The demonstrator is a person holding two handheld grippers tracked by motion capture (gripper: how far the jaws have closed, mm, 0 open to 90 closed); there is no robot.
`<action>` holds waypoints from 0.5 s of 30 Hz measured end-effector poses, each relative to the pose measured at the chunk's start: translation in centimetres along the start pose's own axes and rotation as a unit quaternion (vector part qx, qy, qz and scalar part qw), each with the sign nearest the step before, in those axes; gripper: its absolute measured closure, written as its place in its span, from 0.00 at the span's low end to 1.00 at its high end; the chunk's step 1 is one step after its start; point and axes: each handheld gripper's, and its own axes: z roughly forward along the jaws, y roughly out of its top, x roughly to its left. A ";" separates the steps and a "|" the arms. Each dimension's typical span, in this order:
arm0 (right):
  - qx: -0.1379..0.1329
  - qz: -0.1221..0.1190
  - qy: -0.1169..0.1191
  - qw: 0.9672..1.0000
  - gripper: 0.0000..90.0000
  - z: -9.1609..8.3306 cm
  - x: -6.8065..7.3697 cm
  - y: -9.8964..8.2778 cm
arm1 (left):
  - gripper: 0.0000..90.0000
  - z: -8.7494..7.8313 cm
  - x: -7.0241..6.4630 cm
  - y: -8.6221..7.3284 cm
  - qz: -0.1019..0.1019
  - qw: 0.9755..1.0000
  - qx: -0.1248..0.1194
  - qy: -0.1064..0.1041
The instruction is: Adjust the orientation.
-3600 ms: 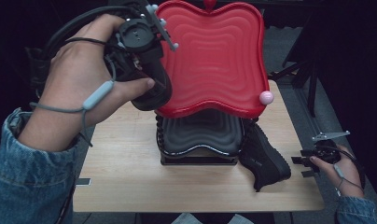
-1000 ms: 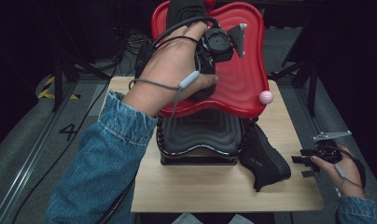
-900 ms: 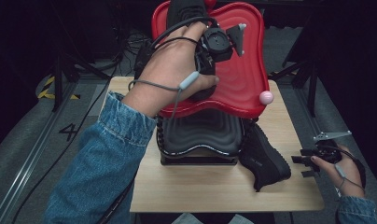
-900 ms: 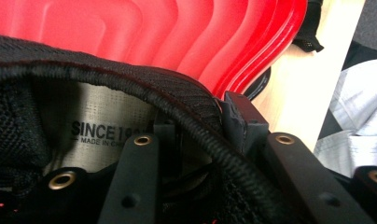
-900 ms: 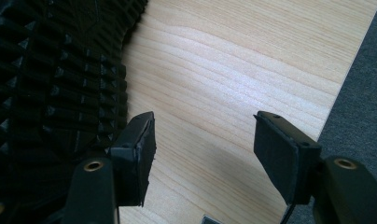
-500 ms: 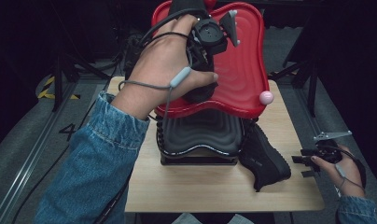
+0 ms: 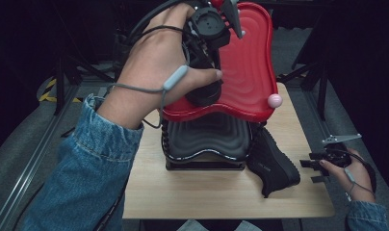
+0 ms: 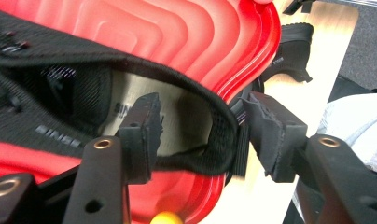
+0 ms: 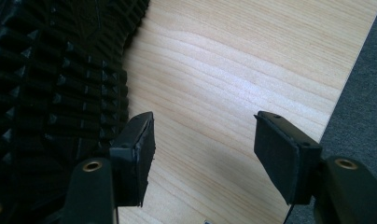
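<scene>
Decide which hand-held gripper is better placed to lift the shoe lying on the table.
Right. The right hand-held gripper sits open beside that shoe. The left hand-held gripper is over the red tray, its jaws just opened around the other shoe's heel.

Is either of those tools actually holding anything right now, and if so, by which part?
No. The left tool has just opened; the black shoe's heel collar sits between its jaws, unpressed, on the red tray. The right tool is open above the table.

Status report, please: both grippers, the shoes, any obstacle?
Left gripper just opened, jaws astride heel collar of black shoe lying in red tray. Right gripper open, empty, beside second shoe on table. No obstacle seen.
</scene>
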 end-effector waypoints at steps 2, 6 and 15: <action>0.000 0.001 0.000 1.000 0.43 0.1 0.0 0.0 | 0.52 -0.5 0.1 -0.3 0.000 1.000 0.000 0.001; 0.005 -0.001 0.000 1.000 0.43 0.3 0.1 -0.1 | 0.51 -1.6 0.2 -1.3 -0.007 1.000 0.001 0.002; 0.003 0.000 -0.002 1.000 0.43 0.1 0.1 0.0 | 0.51 -3.5 0.6 -3.7 -0.024 1.000 -0.001 0.013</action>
